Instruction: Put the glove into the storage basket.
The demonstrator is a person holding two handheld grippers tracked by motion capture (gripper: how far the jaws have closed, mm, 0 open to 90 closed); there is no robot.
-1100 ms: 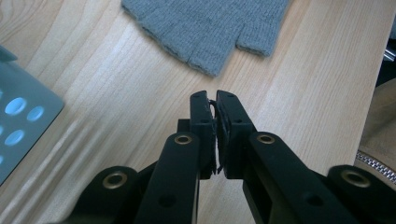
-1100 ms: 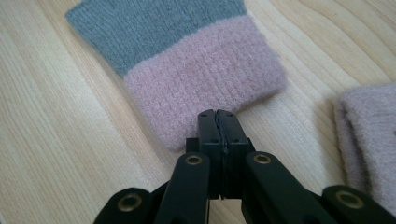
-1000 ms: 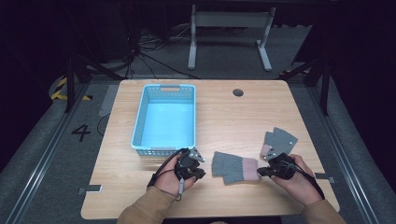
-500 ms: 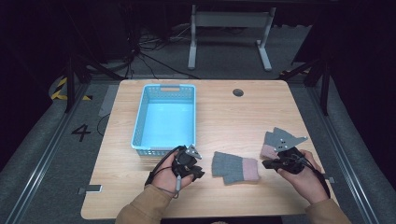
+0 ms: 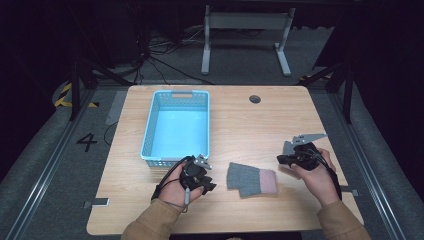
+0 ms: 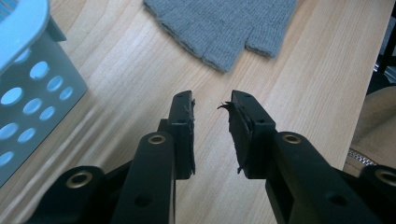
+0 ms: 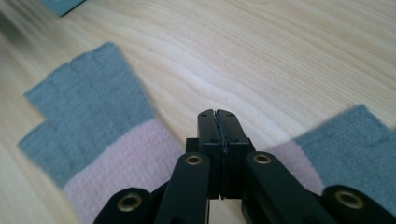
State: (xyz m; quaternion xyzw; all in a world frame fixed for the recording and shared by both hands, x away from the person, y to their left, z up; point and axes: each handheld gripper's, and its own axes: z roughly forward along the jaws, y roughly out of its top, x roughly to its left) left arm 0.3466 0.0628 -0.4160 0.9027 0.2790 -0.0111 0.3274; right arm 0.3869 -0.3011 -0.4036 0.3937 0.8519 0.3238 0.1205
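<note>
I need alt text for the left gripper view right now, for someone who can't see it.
The left gripper, its black jaws having just been opening with nothing between them, points across the bare wooden table toward a grey fingerless glove lying flat just ahead. The perforated wall of a light blue plastic basket stands at the left edge.

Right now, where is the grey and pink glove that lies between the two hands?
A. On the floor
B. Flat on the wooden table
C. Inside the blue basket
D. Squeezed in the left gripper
B. The grey and pink glove lies flat on the wooden table, apart from the blue basket, and the left gripper has open jaws with nothing between them.
</note>
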